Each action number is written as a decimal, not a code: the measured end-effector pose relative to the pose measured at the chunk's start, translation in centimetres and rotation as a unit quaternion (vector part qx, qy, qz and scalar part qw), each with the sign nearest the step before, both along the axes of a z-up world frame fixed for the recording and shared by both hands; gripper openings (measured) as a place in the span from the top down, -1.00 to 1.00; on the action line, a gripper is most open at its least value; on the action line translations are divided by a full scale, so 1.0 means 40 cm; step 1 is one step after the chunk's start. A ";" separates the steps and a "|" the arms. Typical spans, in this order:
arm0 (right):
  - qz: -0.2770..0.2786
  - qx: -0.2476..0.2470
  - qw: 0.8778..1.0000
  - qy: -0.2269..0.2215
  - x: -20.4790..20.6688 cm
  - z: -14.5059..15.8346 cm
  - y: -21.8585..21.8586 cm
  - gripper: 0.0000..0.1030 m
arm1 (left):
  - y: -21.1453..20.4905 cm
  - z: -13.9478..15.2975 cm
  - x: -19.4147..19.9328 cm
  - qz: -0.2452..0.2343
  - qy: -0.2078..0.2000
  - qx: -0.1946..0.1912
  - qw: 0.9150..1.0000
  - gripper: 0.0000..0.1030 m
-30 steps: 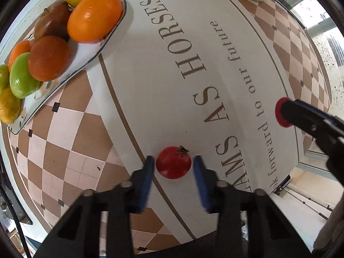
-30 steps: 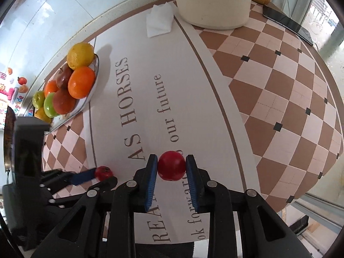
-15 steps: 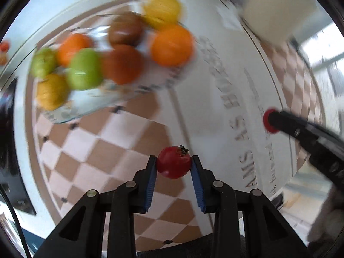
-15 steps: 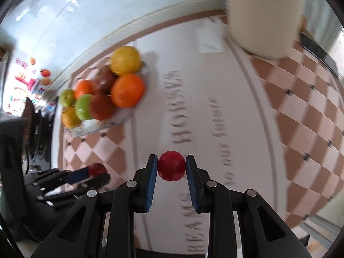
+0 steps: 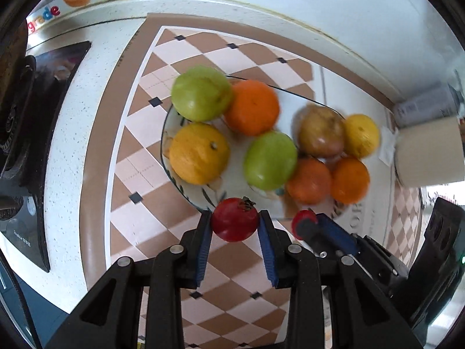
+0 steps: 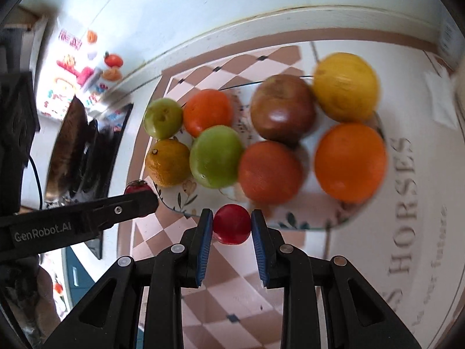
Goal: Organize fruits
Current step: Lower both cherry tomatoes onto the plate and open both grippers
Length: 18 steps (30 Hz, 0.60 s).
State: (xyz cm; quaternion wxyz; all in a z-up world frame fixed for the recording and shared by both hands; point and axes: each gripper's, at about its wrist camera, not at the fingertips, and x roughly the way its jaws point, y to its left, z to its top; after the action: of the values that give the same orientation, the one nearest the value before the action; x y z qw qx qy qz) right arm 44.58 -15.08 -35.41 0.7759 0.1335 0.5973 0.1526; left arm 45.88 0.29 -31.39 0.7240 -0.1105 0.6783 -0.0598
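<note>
My left gripper (image 5: 234, 224) is shut on a small red pomegranate (image 5: 234, 223) and holds it at the near rim of the glass fruit plate (image 5: 174, 180). My right gripper (image 6: 231, 224) is shut on a round red fruit (image 6: 231, 224), at the plate's near rim (image 6: 308, 226). The plate holds several fruits: green apples (image 5: 269, 160), oranges (image 6: 350, 161), a yellow lemon (image 6: 345, 85) and a dark apple (image 6: 282, 109). The right gripper and its fruit show in the left wrist view (image 5: 303, 224); the left gripper's finger shows in the right wrist view (image 6: 139, 200).
The plate stands on a checkered cloth (image 5: 139, 192) over a white counter. A black stove (image 5: 32, 133) lies at the left. A white cylinder container (image 5: 430, 154) and a folded tissue (image 6: 441, 110) are right of the plate. A wall runs behind.
Both grippers have carried their red fruits from the printed middle of the cloth leftward to the plate's near rim. The left gripper closed on the pomegranate and lifted it.
</note>
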 end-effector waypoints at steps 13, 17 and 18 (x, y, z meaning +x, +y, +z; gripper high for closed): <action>0.008 -0.018 1.000 0.000 0.011 0.026 -0.003 -0.10 | -0.008 -0.044 0.042 0.011 0.024 0.010 1.000 0.41; 0.001 -0.053 0.999 -0.010 0.000 0.065 -0.033 -0.20 | -0.008 -0.027 0.044 0.006 0.015 0.025 1.000 0.37; -0.003 -0.067 0.998 -0.015 -0.003 0.076 -0.043 -0.36 | -0.006 -0.020 0.040 0.006 0.010 0.027 1.000 0.35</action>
State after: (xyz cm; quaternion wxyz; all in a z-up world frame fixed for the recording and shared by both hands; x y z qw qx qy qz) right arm 44.45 -16.80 -32.35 0.7924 0.0809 0.5941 0.1123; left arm 47.50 0.06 -32.20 0.7200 -0.0951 0.6864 -0.0362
